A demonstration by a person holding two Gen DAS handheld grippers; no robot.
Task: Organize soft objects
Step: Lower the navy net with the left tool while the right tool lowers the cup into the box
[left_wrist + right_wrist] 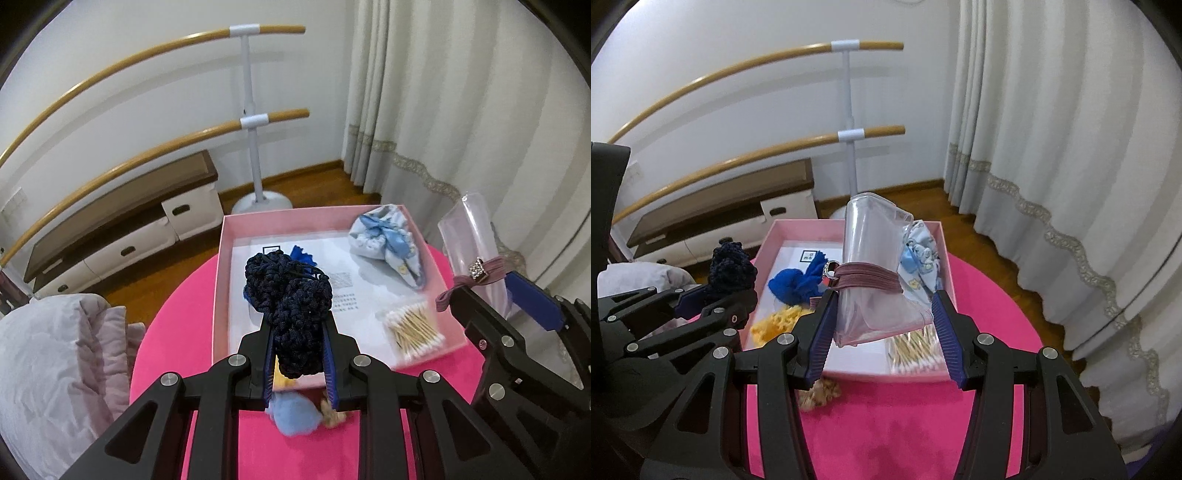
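My left gripper [297,325] is shut on a dark navy knitted piece [291,291], held over the near left part of an open pink box [295,214]. My right gripper [884,299] is shut on a clear plastic pouch [875,240] wrapped by a mauve elastic band [868,280] with a sparkly charm, above the box's near right. In the box lie a blue knit item [794,284], a yellow piece [775,321], a light blue patterned fabric item [388,240] and a bag of cotton swabs [413,328]. A pale blue pom [295,413] and a beige fluffy tuft [820,395] lie before the box.
The box stands on a round pink table [177,314]. A rumpled grey duvet [55,350] lies to the left. Behind are a low cabinet [129,229], a two-rail barre on a white stand [255,122] and cream curtains [461,110] over a wood floor.
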